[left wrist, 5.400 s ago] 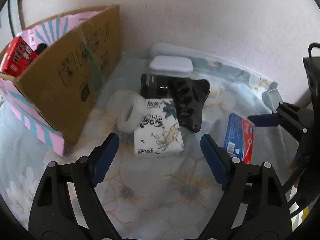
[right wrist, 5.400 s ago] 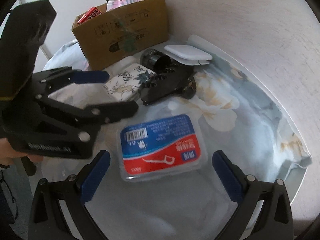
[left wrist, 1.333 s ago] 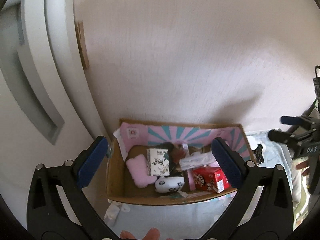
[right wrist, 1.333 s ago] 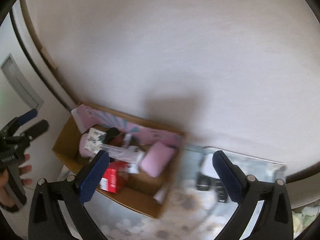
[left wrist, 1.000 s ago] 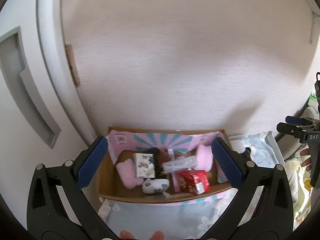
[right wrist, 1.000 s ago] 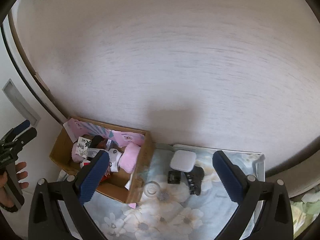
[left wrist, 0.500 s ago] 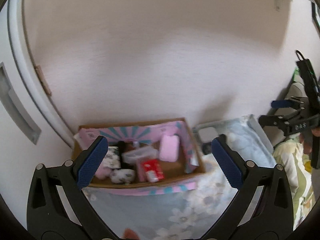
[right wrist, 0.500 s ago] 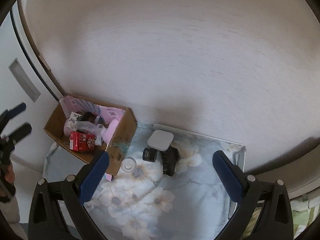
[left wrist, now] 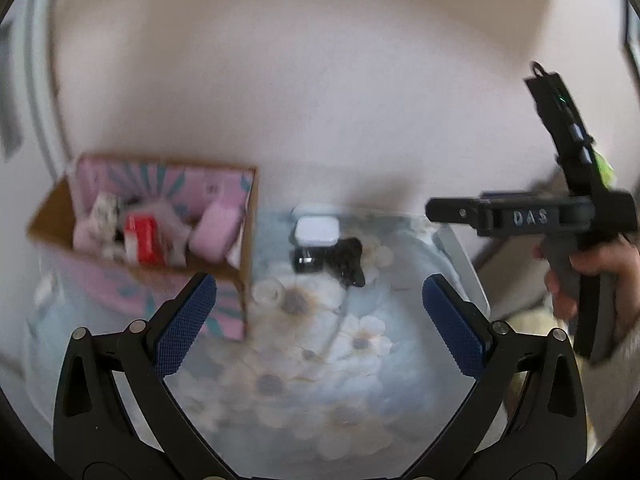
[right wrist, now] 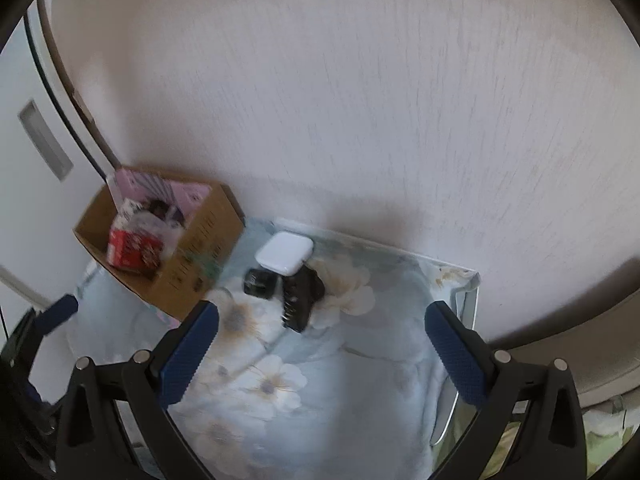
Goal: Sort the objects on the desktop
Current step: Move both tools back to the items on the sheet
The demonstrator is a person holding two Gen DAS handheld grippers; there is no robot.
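We had both grippers up high over the table, both with jaws spread wide and nothing between them: left gripper, right gripper. The box sat at the table's left end against the wall, with a red carton and a pink pad inside; the rest of its contents were too blurred to name. A white case lay near the back edge, touching a black jar and a black clip. A clear tape roll sat just beside the box. In the left view a hand held the right gripper's handle, cut off at the frame edge.
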